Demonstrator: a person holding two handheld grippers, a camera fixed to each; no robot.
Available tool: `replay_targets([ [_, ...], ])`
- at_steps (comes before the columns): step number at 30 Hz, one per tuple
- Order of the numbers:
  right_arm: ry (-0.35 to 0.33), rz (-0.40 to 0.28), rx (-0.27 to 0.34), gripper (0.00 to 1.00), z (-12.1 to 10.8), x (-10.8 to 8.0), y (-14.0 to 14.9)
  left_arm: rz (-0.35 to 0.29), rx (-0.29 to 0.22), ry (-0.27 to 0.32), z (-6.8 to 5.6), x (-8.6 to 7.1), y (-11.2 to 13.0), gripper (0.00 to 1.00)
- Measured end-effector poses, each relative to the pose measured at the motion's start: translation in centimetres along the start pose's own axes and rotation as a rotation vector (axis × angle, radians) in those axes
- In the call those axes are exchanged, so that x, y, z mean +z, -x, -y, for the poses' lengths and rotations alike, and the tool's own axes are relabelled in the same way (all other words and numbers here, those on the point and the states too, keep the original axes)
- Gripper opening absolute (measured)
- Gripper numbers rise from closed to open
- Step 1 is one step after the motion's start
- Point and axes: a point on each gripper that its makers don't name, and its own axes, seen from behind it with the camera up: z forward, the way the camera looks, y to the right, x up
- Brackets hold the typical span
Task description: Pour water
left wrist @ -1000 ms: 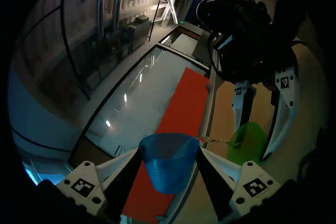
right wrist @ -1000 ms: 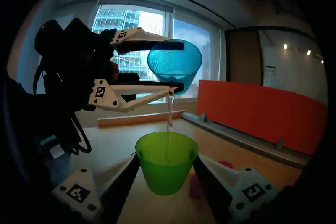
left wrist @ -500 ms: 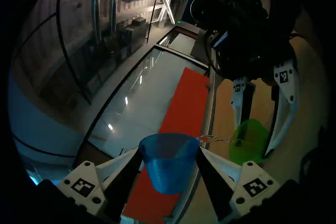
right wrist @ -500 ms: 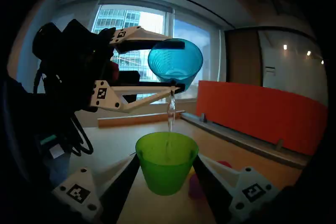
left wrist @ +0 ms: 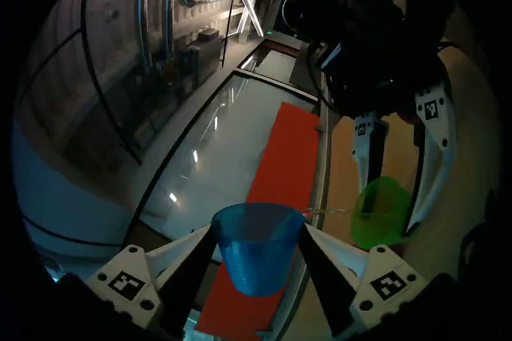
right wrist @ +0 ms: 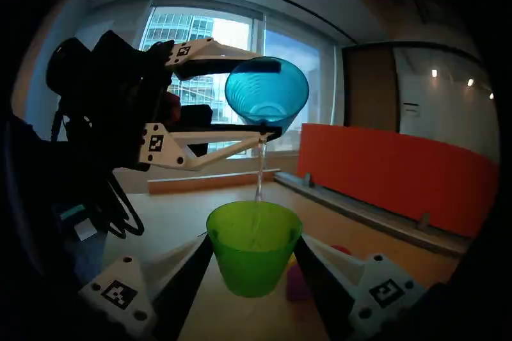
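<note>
My left gripper [left wrist: 258,253] is shut on a translucent blue cup [left wrist: 257,254]. In the right gripper view that blue cup [right wrist: 266,93] hangs tipped on its side above the green cup [right wrist: 253,248], held by the left gripper [right wrist: 269,99]. A thin stream of water [right wrist: 260,171] falls from its lower rim into the green cup. My right gripper [right wrist: 253,253] is shut on the upright green cup, just above the wooden table [right wrist: 173,219]. In the left gripper view the green cup [left wrist: 379,212] sits between the right gripper's white fingers [left wrist: 437,168], with the stream [left wrist: 329,212] reaching it.
An orange partition [right wrist: 400,171] runs along the table's right side. A small purple object [right wrist: 298,283] and a pink one [right wrist: 343,250] lie on the table behind the green cup. Large windows [right wrist: 192,40] stand at the back. A gloved hand and cables [right wrist: 102,117] are at left.
The blue cup has tipped slightly further and the left gripper view has rotated a little. Water keeps flowing into the green cup, which stays put.
</note>
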Motion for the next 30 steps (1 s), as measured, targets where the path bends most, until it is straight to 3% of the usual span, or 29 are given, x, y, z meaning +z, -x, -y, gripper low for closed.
replay_targets([
  [30, 0.002, -0.004, -0.009, 0.89, 0.09, -0.19, -0.33, -0.013, 0.110, -0.016, 0.17, -0.05, -0.73, 0.86],
])
